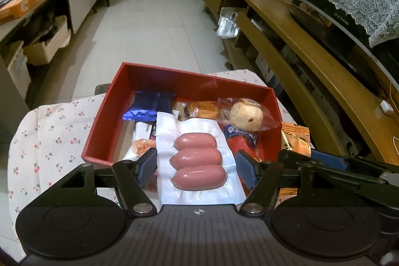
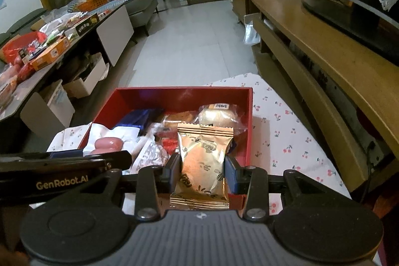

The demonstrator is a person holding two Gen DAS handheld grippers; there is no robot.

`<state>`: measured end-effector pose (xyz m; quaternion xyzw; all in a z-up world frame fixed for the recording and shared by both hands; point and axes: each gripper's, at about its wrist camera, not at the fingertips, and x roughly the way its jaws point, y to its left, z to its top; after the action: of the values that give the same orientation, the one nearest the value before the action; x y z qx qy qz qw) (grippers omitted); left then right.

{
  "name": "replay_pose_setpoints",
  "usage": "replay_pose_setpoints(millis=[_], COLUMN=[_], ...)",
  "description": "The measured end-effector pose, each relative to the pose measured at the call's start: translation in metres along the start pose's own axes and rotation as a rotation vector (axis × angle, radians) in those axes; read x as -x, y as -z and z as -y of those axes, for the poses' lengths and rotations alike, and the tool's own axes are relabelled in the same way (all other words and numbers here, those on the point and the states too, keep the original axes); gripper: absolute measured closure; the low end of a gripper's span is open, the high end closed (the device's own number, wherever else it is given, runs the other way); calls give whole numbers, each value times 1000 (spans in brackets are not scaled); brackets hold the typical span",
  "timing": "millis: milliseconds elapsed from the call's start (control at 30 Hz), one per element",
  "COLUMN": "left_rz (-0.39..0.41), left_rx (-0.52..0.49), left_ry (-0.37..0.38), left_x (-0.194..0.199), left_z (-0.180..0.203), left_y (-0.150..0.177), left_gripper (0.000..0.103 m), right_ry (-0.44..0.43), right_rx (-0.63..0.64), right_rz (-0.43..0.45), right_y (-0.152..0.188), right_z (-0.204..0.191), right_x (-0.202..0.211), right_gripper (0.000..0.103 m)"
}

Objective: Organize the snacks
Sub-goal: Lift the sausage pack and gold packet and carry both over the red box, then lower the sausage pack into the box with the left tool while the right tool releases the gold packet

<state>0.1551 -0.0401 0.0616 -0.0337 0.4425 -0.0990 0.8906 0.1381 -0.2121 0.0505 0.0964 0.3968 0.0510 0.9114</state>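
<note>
Through the left wrist camera my left gripper (image 1: 197,166) has its blue pads (image 1: 147,167) set on either long edge of the vacuum-packed sausages (image 1: 198,161). I read that as a grip across the width of the pack, taken there because the flat plastic border gives the pads something to bite without squashing the three sausages. The pack hangs over the near edge of the red box (image 1: 104,126), which suggests to me it is either coming out or going in. Behind it, the box holds a blue wrapper (image 1: 142,107) at the far left, a round bun in clear film (image 1: 245,114) toward the far right corner, and a red packet (image 1: 243,138) near the right wall. The box sits on a cherry-print cloth (image 1: 49,131).

Through the right wrist camera my right gripper (image 2: 202,170) is clamped on the gold snack pouch (image 2: 202,166), its pads pinching the pouch's two sides at mid-height so it stays upright and flat. It hangs above the near right corner of the red box (image 2: 174,94). The left gripper's arm (image 2: 62,166) crosses the lower left, with the sausages (image 2: 108,145) just beyond it. Holding both items over the near edge keeps the two tools side by side and apart.
</note>
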Motion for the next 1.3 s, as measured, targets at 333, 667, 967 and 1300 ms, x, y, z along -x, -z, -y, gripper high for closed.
replay_pose_setpoints(millis=[333, 667, 967, 1300], left_rz=[25, 33, 15, -13], left_rx=[1, -11, -16, -28], left_ry=[-31, -74, -111, -136], left_x=[-4, -19, -36, -53], left_z=[-4, -5, -8, -9], left_y=[-10, -21, -23, -20], left_gripper=[30, 30, 30, 30], right_ry=[7, 24, 44, 69], right_rx=[0, -14, 0, 22], right_rz=[14, 6, -18, -50], right_y=[-10, -21, -22, -19], right_z=[-5, -7, -10, -9], right_x=[-9, -32, -50, -68], right_gripper=[57, 57, 57, 56])
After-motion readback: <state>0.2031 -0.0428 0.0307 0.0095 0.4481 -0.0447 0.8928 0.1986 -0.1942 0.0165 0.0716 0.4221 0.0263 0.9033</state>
